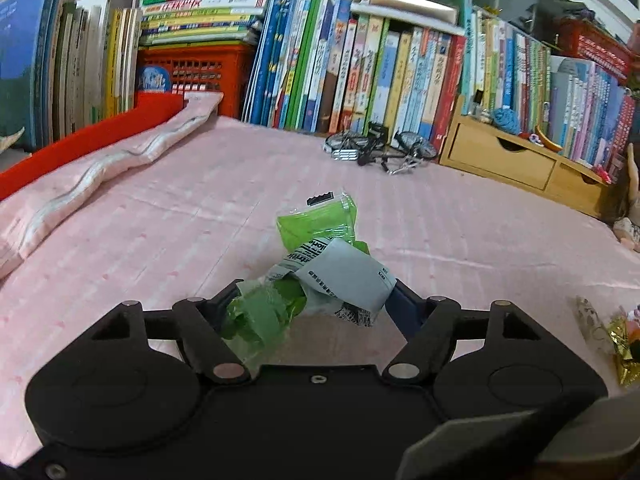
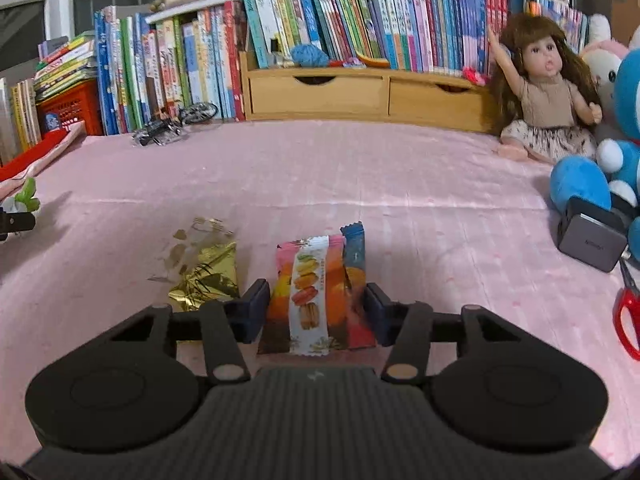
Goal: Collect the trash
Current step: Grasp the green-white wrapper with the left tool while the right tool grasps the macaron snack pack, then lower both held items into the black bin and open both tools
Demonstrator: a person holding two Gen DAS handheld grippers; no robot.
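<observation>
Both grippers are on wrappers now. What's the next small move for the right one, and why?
Probably close the right gripper a little more, then lift. Its fingers flank the macaron wrapper, which lies on the pink cloth. The left gripper already holds the green wrapper.

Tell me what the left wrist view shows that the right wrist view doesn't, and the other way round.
Only the left wrist view shows the left gripper closed on a crumpled green and white wrapper, held above the pink cloth.

Only the right wrist view shows the right gripper around a macaron snack packet, plus a doll, blue plush toy, grey charger and red scissors.

Both show the gold foil wrapper, still loose on the cloth, the wooden drawer unit, the model bicycle and the rows of books.
</observation>
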